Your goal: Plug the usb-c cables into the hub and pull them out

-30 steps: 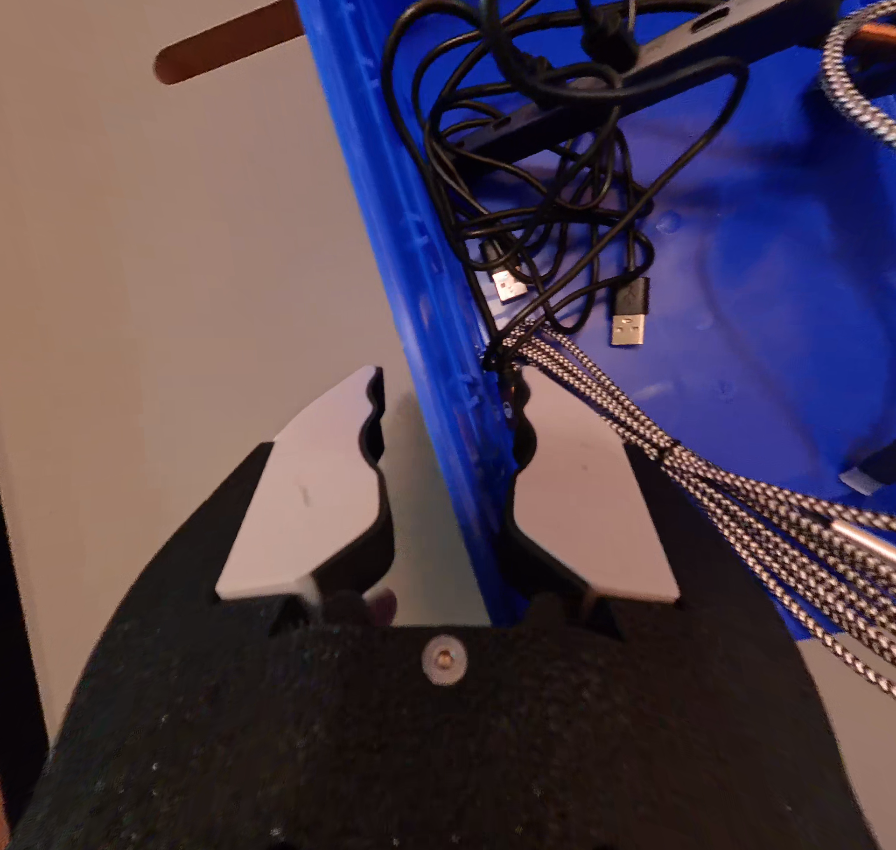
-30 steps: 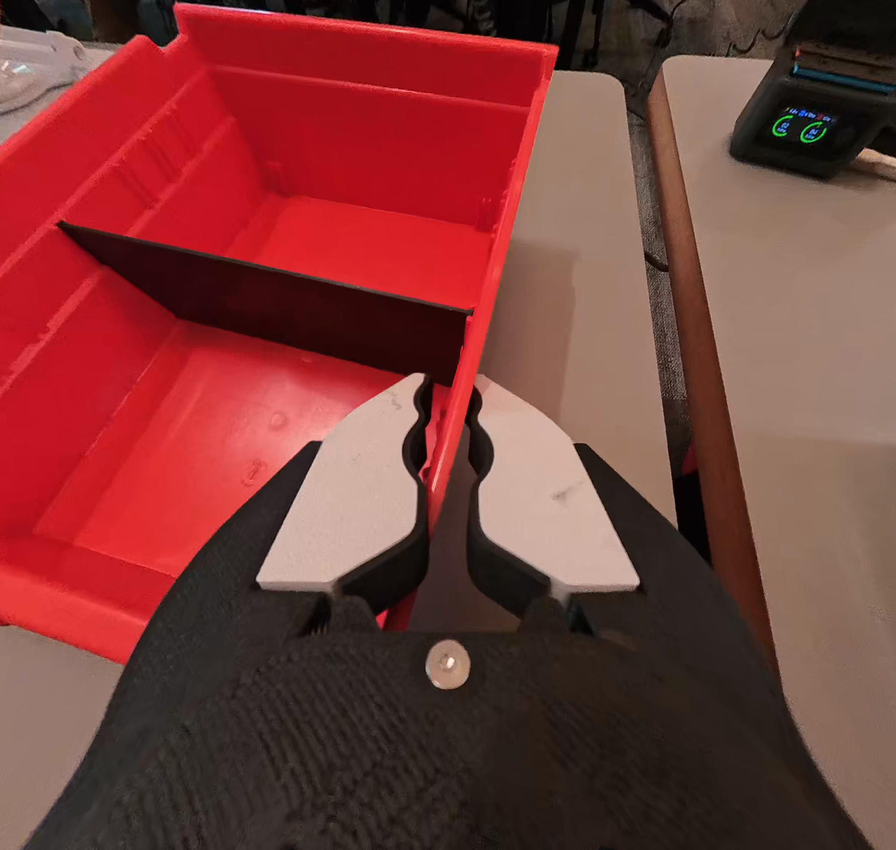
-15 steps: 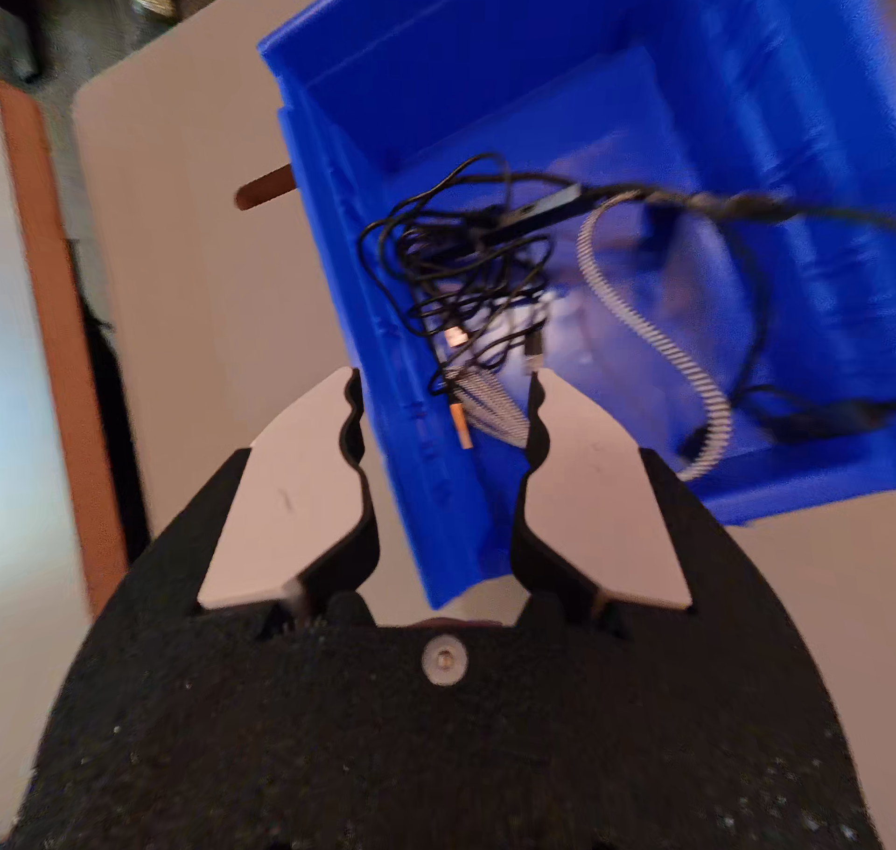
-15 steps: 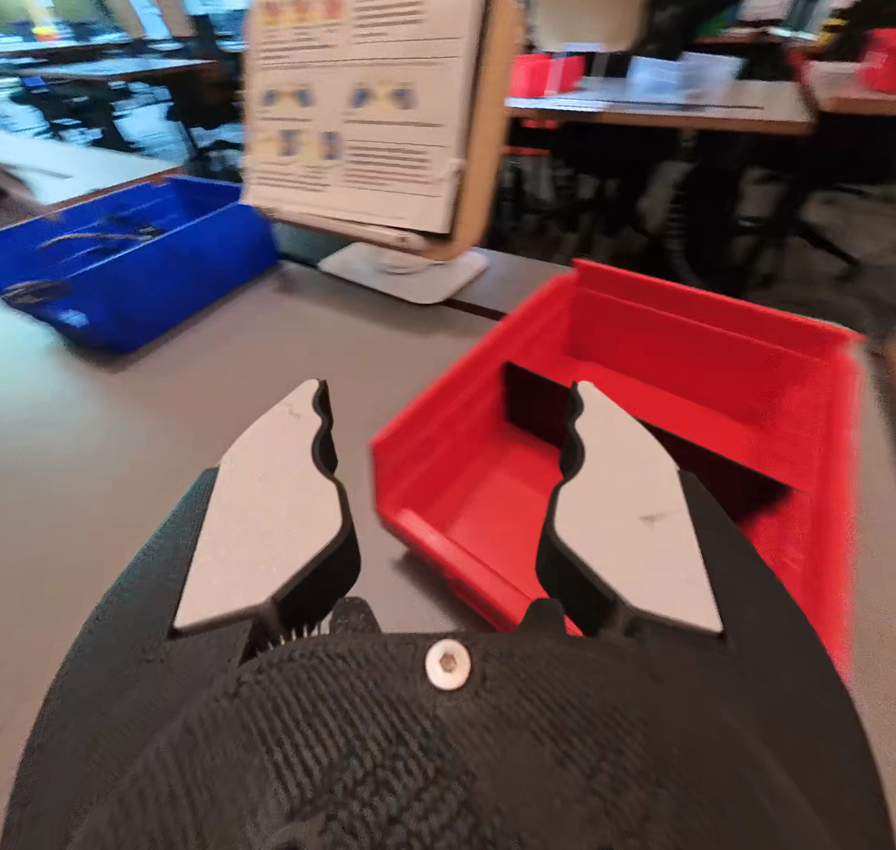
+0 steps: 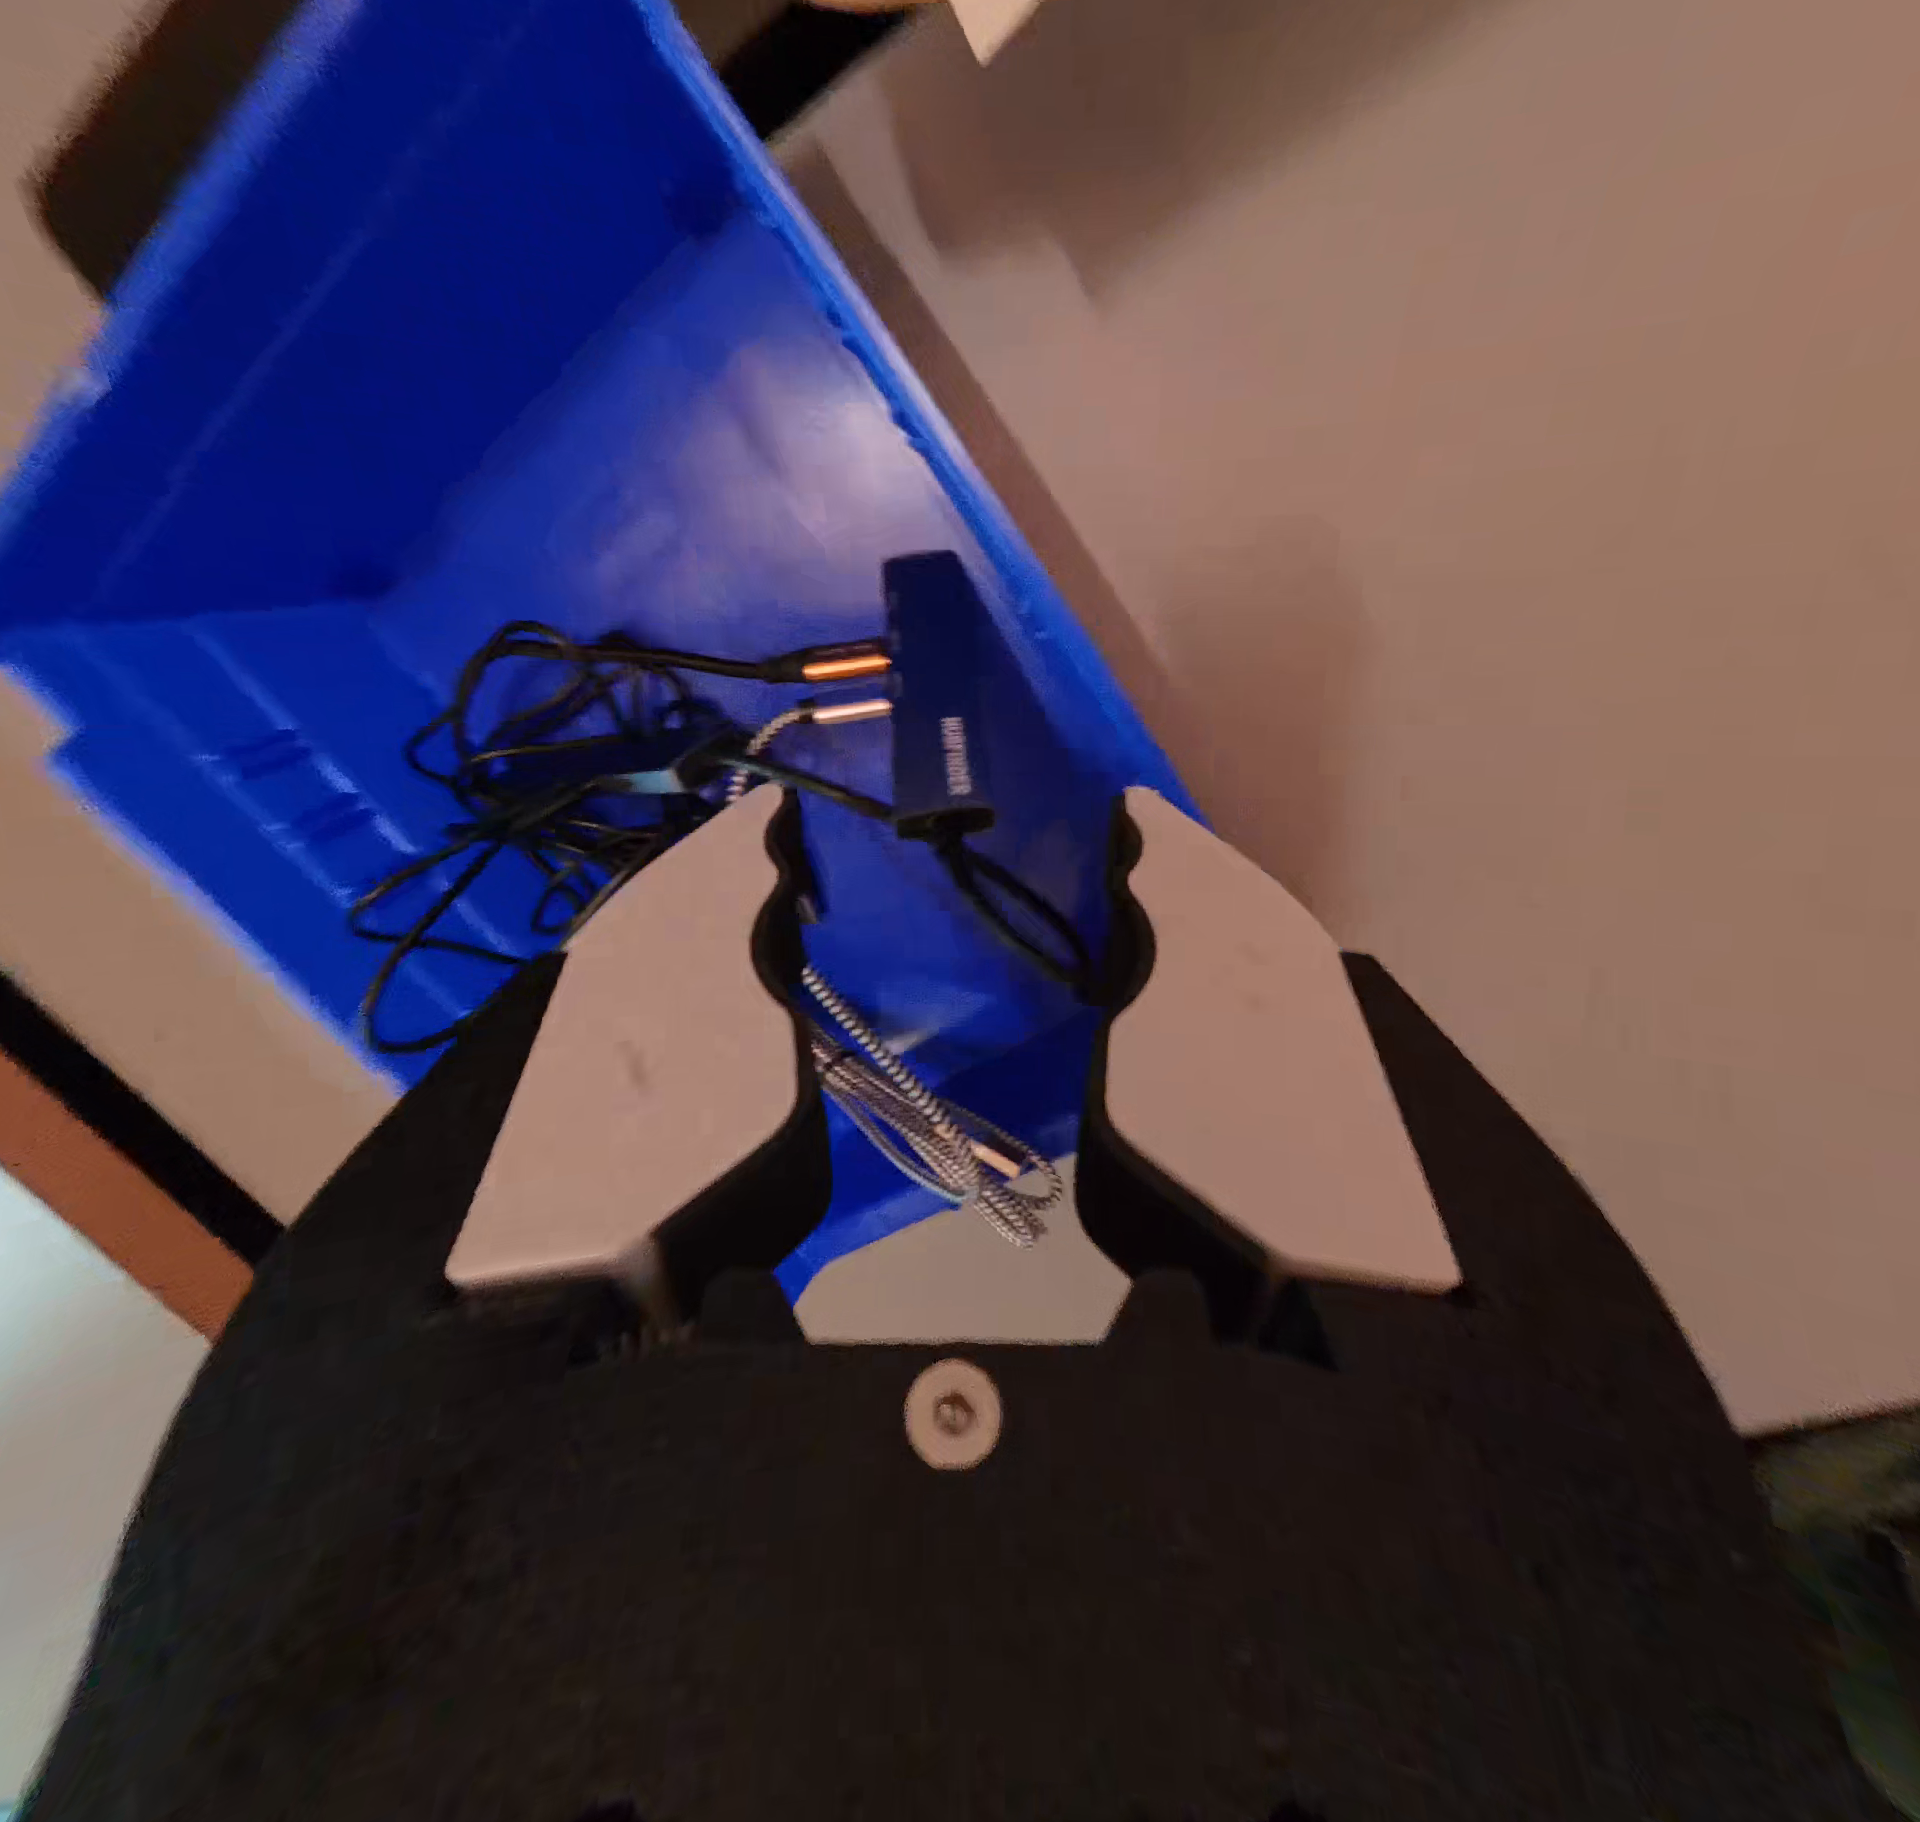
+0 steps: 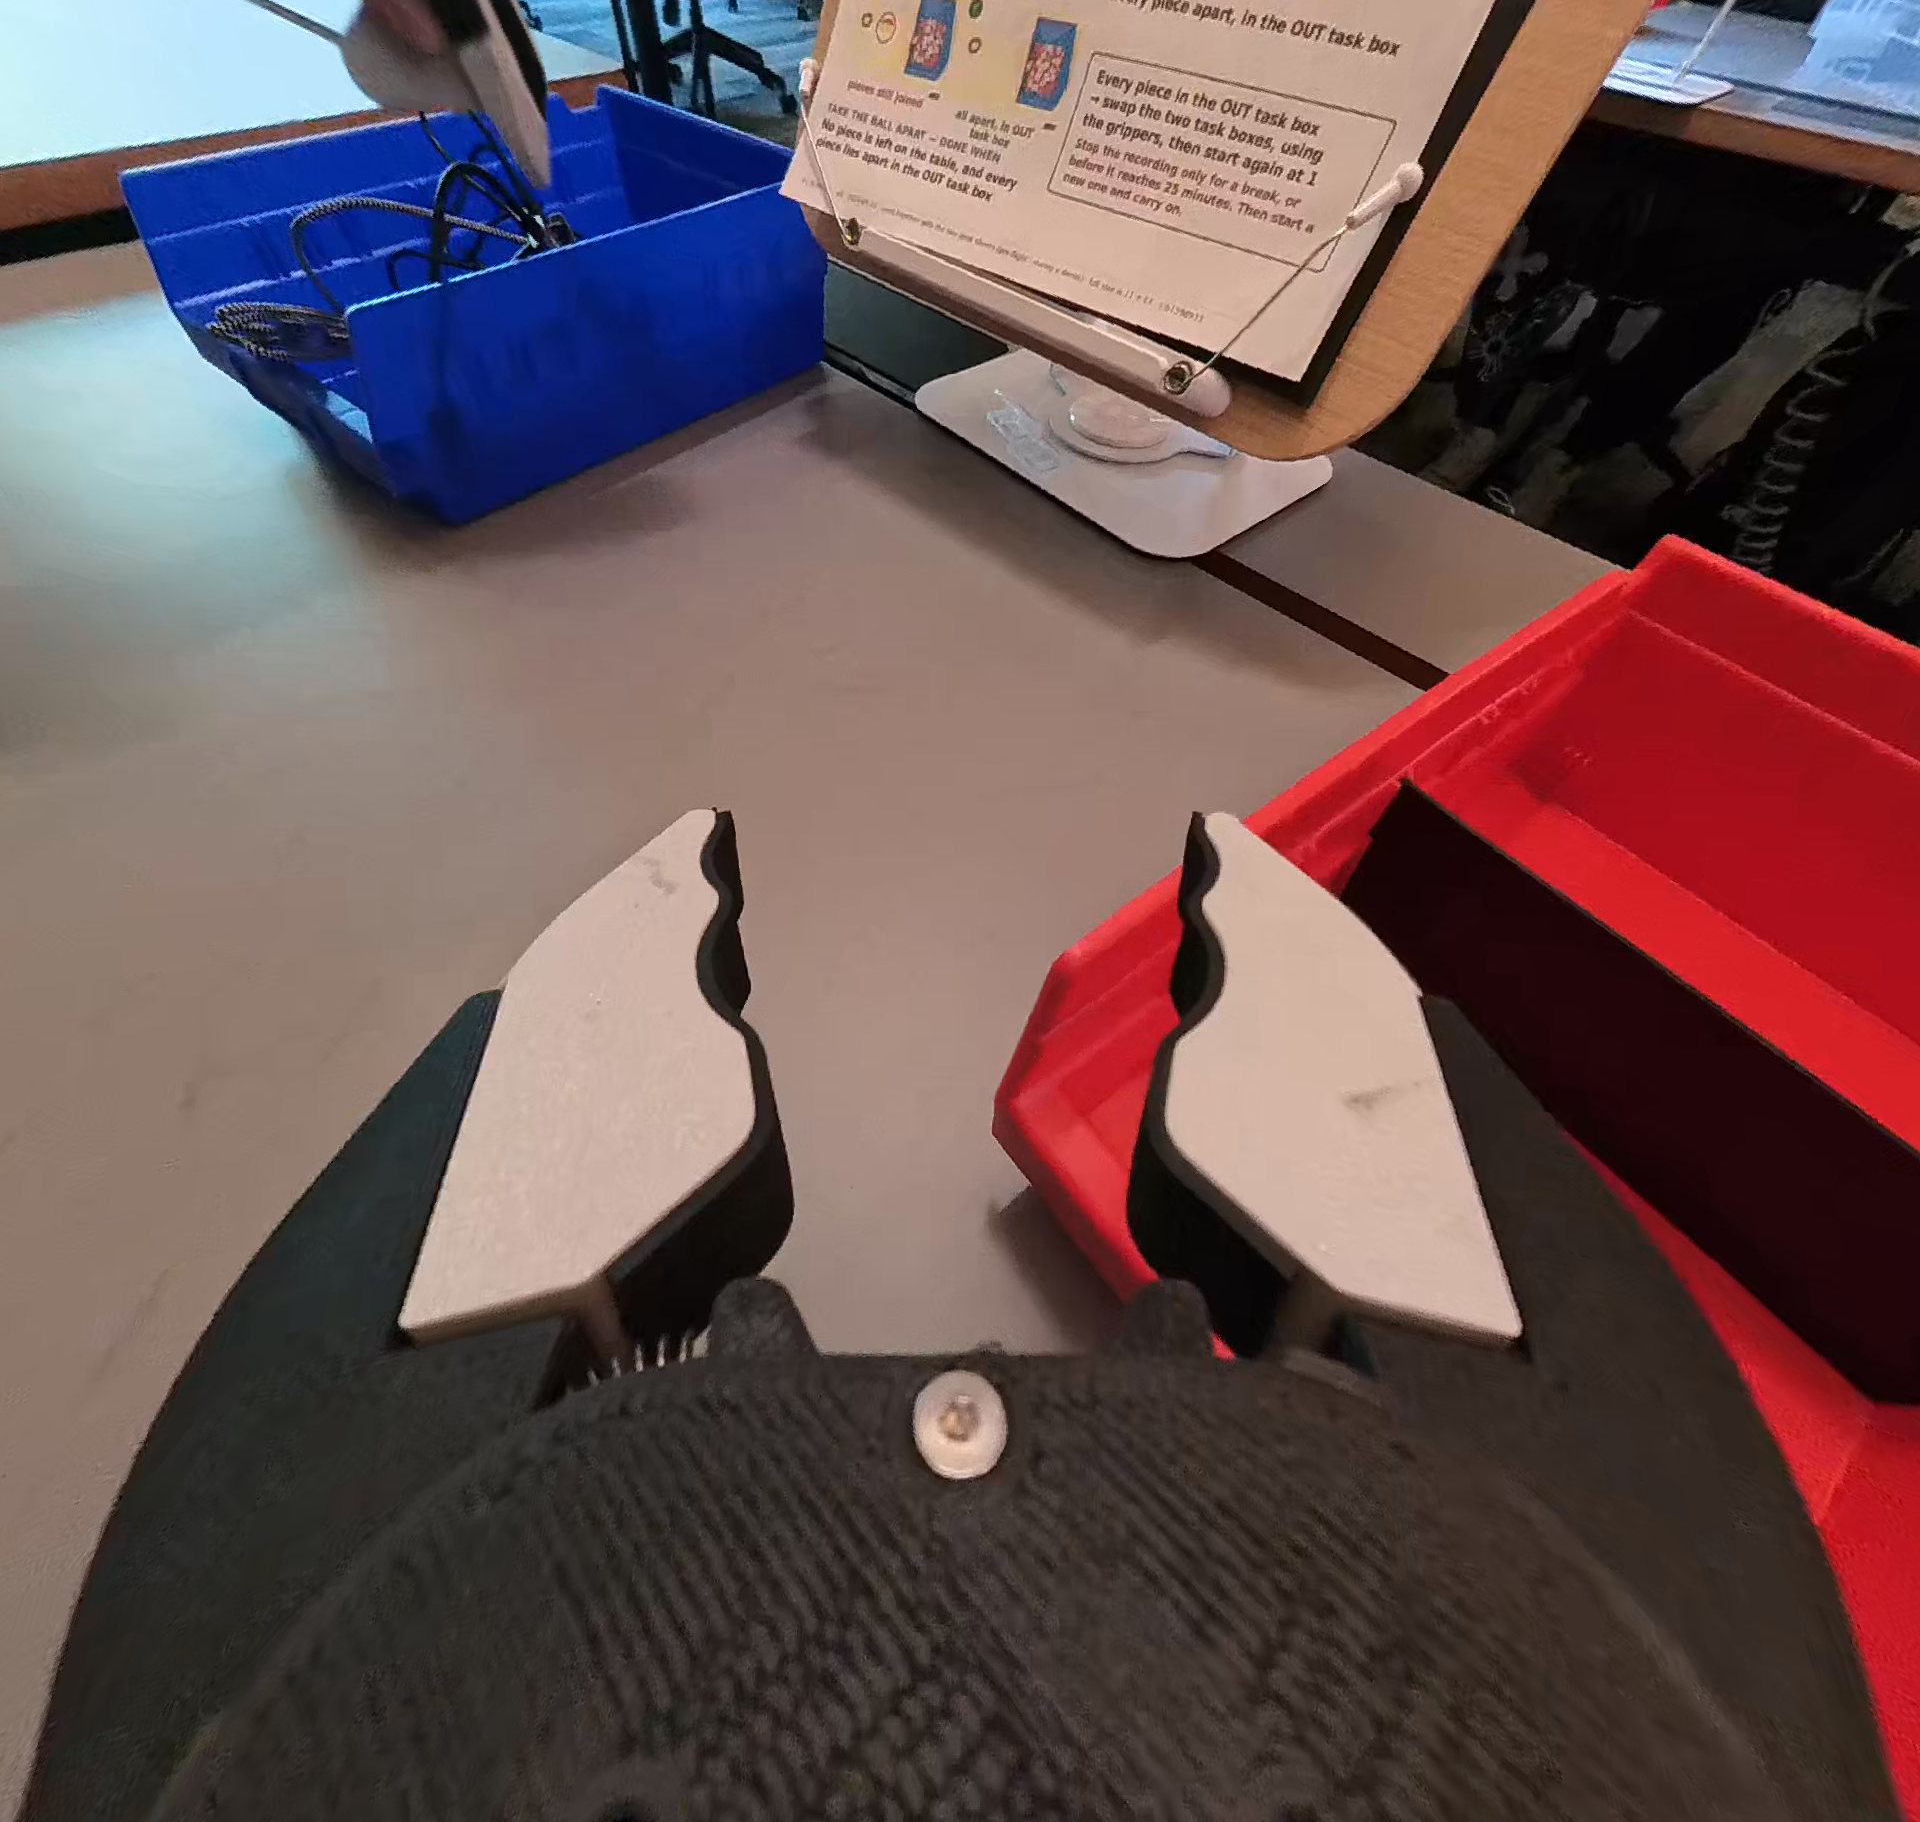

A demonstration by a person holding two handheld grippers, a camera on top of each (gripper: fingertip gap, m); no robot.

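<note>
Left tool point(image 5: 951, 827) hovers wide over the bin point(image 5: 343, 338); right tool point(image 6: 961, 837) wide, empty. Ahead, the hub point(image 5: 940, 692) looks light, rigid; grip its sides. Cables point(image 5: 540, 785) limp, tangled.

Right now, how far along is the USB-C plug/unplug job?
Done: two copper-tipped plugs look seated in the hub, still inside the blue bin; blur prevents certainty. In hand: nothing; the left tool is open above the hub and the right tool open over the table. Left: loose braided cables, pulling out. Red bin empty.
</note>
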